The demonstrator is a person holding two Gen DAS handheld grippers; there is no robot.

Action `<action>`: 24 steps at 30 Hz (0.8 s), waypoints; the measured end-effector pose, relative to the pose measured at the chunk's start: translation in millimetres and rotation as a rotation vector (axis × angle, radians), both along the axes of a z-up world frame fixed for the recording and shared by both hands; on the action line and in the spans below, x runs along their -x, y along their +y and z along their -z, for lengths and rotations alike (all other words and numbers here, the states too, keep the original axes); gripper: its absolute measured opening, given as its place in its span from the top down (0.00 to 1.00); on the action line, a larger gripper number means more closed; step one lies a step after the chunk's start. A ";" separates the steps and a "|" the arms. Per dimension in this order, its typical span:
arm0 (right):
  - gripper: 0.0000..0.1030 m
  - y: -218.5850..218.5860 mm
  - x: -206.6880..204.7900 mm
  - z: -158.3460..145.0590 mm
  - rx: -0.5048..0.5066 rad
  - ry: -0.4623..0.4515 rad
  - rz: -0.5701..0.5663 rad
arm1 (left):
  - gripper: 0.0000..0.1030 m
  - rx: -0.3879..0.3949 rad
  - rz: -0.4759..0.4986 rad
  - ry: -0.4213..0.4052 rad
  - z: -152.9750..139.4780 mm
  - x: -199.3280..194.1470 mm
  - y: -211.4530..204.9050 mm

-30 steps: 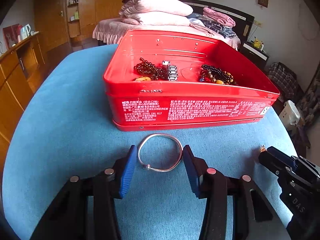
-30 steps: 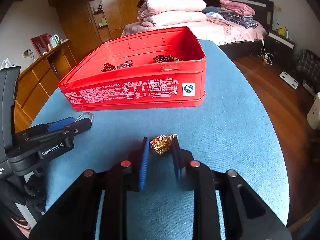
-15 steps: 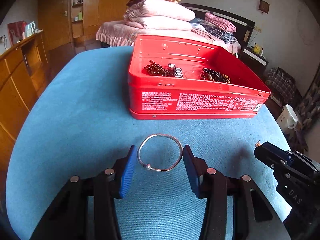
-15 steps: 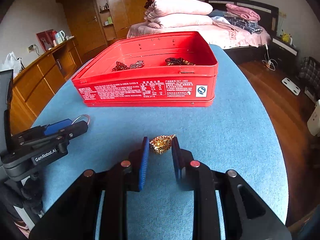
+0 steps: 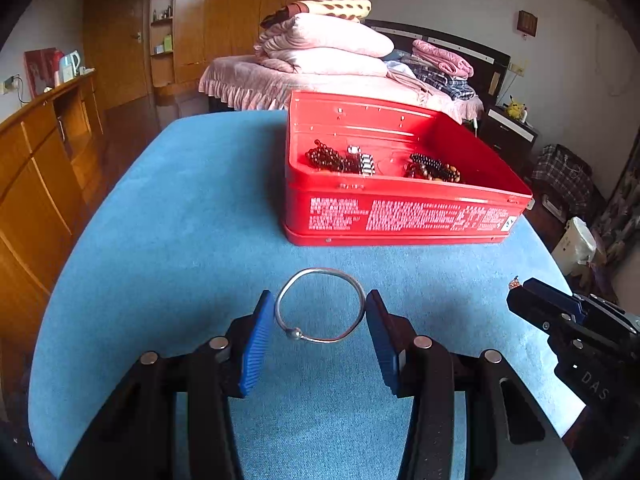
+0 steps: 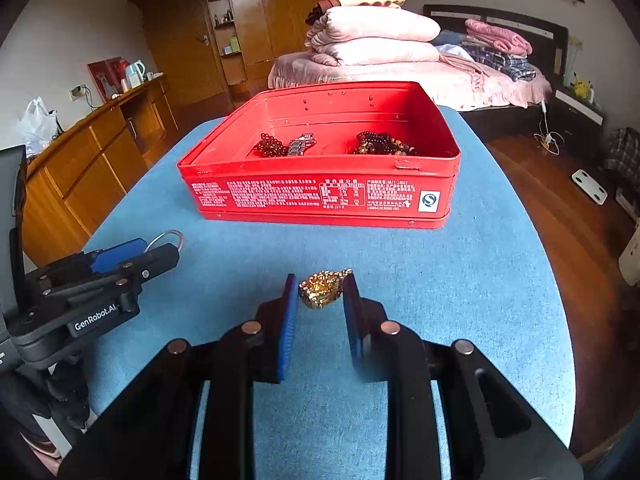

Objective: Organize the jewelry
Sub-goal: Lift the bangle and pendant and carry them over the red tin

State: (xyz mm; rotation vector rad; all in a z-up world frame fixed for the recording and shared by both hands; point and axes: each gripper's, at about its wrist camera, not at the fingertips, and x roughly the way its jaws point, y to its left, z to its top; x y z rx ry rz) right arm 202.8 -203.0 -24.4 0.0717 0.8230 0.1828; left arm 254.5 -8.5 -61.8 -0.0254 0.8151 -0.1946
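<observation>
- The left gripper (image 5: pixel 320 316), about half open, clamps a thin silver wire bangle (image 5: pixel 320 306) above the blue tablecloth (image 5: pixel 160 220).
- The right gripper (image 6: pixel 320 292), nearly closed, pinches a small gold beaded ornament (image 6: pixel 321 289); the open red metal tin (image 6: pixel 320 196) sits beyond.

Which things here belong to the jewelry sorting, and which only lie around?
Belong to the job:
- silver bangle, held in the left gripper
- gold ornament, held in the right gripper
- red tin
- bead bracelets in the tin

Just lying about:
- folded blankets on the bed
- kettle
- plastic bag
</observation>
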 end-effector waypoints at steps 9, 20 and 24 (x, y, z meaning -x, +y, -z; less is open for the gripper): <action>0.79 -1.8 -6.7 -30.9 0.011 -0.065 -0.004 | 0.54 0.022 0.005 -0.062 -29.9 -12.1 -6.7; 0.79 -12.3 -40.7 -56.7 0.005 -0.101 0.001 | 0.54 0.012 0.001 -0.092 -47.4 -45.4 -21.5; 0.79 -15.9 -56.5 -58.7 0.004 -0.100 0.005 | 0.54 0.005 -0.002 -0.089 -49.9 -61.9 -27.2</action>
